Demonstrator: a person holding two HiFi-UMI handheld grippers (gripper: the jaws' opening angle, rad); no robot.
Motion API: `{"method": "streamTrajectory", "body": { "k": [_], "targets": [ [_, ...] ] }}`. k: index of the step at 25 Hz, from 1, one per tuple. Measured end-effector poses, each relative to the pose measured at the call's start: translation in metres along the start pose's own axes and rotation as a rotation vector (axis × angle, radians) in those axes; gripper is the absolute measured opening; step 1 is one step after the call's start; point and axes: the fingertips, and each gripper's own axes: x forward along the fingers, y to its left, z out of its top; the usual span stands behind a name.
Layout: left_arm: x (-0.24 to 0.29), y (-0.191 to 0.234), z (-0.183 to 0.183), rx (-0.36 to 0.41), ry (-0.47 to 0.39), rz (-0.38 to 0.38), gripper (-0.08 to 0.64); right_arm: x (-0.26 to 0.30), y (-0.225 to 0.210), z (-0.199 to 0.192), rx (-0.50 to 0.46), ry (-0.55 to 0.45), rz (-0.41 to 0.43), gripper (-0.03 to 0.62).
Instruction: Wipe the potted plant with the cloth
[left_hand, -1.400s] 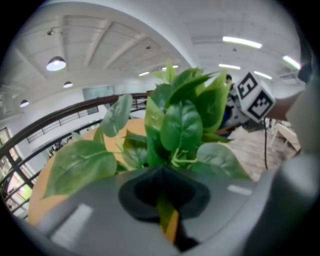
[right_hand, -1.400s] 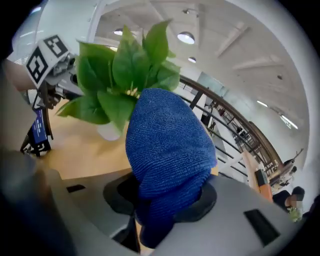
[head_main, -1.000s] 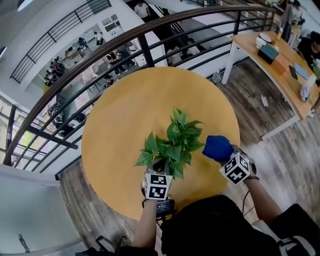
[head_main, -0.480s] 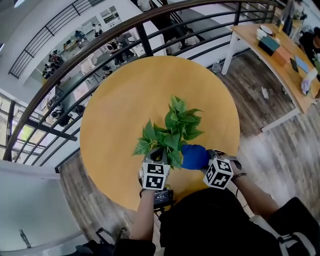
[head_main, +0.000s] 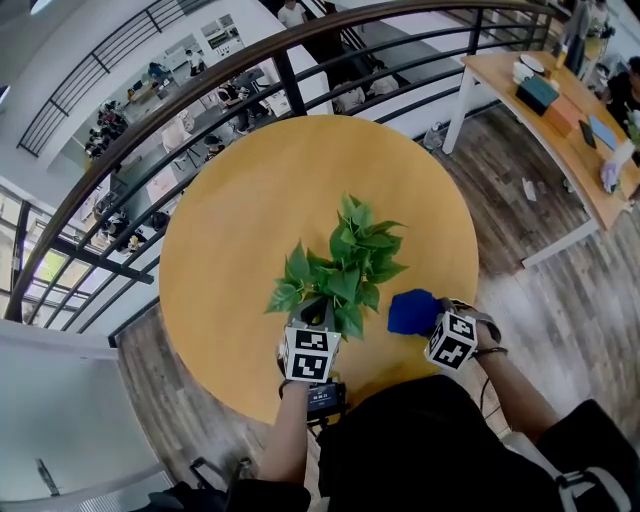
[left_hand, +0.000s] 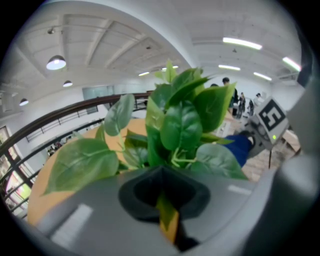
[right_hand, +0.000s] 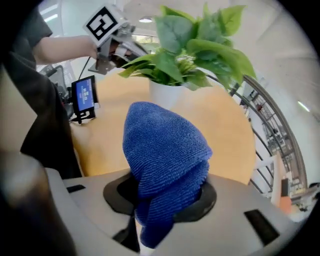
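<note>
L gripper (head_main: 318, 320) is clamped shut on a leaf (left_hand: 167, 220) of the potted plant (head_main: 350, 262), which sits on the round table (head_main: 240, 200). R gripper (head_main: 432, 322) is closed on the blue cloth (head_main: 410, 310), bunched up, just beside the foliage's right side.

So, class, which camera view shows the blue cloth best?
Right gripper view: the cloth fills the middle, bunched in the jaws. Head view shows a small blue lump; left gripper view, a sliver behind leaves.
</note>
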Motion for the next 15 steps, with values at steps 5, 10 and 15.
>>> {"method": "streamTrajectory", "body": {
  "k": [5,10,15],
  "targets": [
    [0.0,-0.001,-0.001,-0.001,0.004,-0.003,0.002,-0.053,-0.1,0.006,0.149,-0.065,-0.29,0.15],
    [0.0,0.001,-0.001,0.006,-0.001,0.0,0.002,-0.166,-0.179,0.095,-0.008,-0.284,-0.632,0.15],
    [0.0,-0.001,-0.002,-0.001,0.005,-0.001,0.002,-0.203,-0.166,0.206,-0.588,-0.268,-0.842,0.15]
  ]
}}
